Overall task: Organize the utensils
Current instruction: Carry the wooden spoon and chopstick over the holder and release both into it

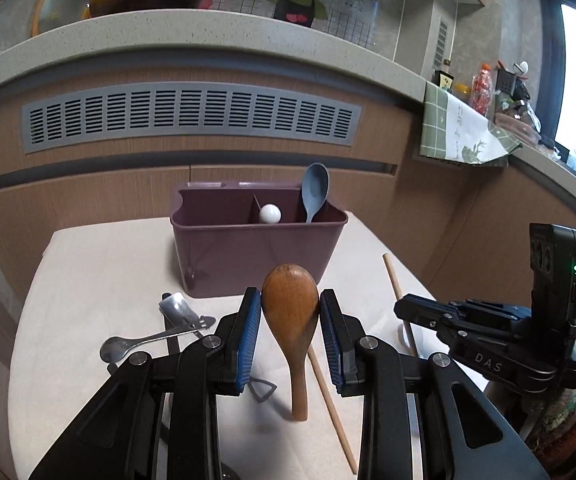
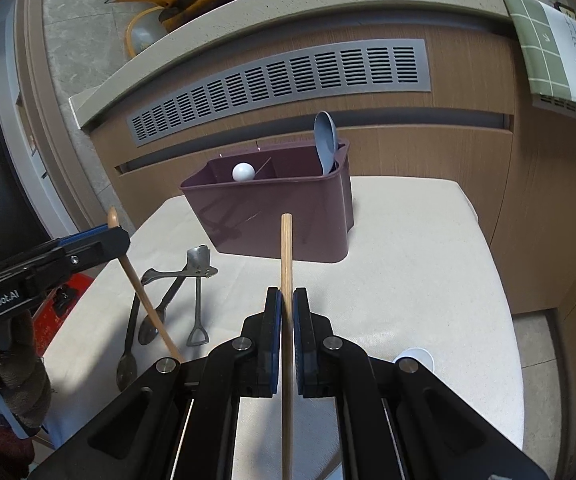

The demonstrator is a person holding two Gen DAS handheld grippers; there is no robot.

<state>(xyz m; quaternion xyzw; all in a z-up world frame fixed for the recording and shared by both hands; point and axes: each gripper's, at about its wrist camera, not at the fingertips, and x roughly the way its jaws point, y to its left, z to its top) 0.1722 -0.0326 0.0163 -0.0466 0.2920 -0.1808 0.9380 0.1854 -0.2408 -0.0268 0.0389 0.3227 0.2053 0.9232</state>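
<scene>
My left gripper has its blue ribbed pads clamped on the bowl of a brown wooden spoon. The oval bowl is glossy, darker at the tip, and stands up between the pads; the short handle hangs down over the table. In the right wrist view that spoon shows edge-on, with the handle slanting down from the left jaws.

My right gripper has its jaws nearly together, pinched on a thin, round, pale wooden chopstick that runs straight forward past the fingertips toward the bin.

Ahead of both stands a maroon plastic utensil caddy, rectangular with inner dividers, on the cream cloth-covered table. A grey-blue plastic spoon stands bowl up in its right compartment. A white round-ended piece pokes up by the middle divider; I can't tell what it is.

Left of the caddy, flat on the cloth, lie several crossed metal spoons and a small metal shovel-shaped spoon. A white round thing lies near my right gripper, partly hidden.
</scene>
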